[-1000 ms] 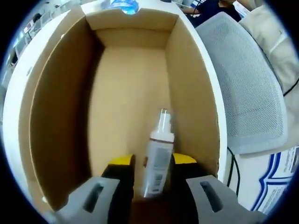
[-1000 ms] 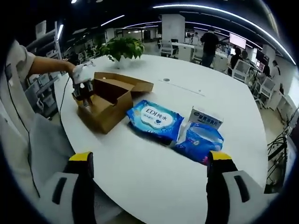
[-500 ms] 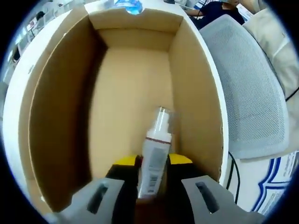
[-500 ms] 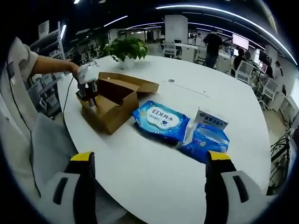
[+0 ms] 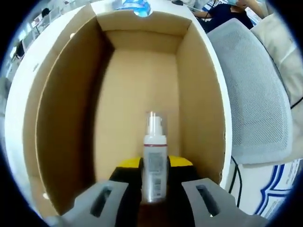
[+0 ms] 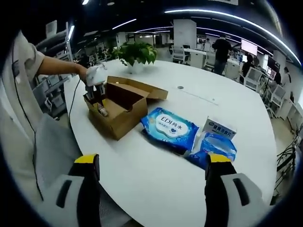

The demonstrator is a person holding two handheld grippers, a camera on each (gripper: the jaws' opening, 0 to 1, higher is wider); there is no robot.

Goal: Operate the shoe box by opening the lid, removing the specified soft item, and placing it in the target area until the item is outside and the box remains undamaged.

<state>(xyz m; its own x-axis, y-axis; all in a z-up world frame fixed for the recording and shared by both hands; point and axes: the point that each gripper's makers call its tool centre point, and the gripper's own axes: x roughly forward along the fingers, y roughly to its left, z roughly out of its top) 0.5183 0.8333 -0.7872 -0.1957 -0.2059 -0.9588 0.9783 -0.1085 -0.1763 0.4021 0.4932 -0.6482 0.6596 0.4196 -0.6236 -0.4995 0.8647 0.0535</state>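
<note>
The open brown shoe box [image 5: 66, 118] shows its inside in the left gripper view. My left gripper [image 5: 155, 166] reaches into it, its yellow-tipped jaws shut on a small clear pump bottle [image 5: 154, 156] that points along the jaws. In the right gripper view the box [image 6: 124, 116] stands on the white table at the left with its lid [image 6: 142, 87] folded back, and a hand holds the left gripper [image 6: 97, 94] in its near end, the bottle [image 6: 102, 112] just below. My right gripper [image 6: 151, 163] hangs open above the table's near edge, holding nothing.
A blue wipes pack [image 6: 173, 127], a second blue pack [image 6: 215, 146] and a small white carton [image 6: 220, 127] lie right of the box. A potted plant [image 6: 137, 53] stands behind. A grey mesh chair [image 5: 255, 94] sits beside the round white table [image 6: 156, 189].
The bottle lay slanted between the left jaws; now it sits straight and the jaws have closed tighter on it. The right view has shifted slightly; its jaws stay open.
</note>
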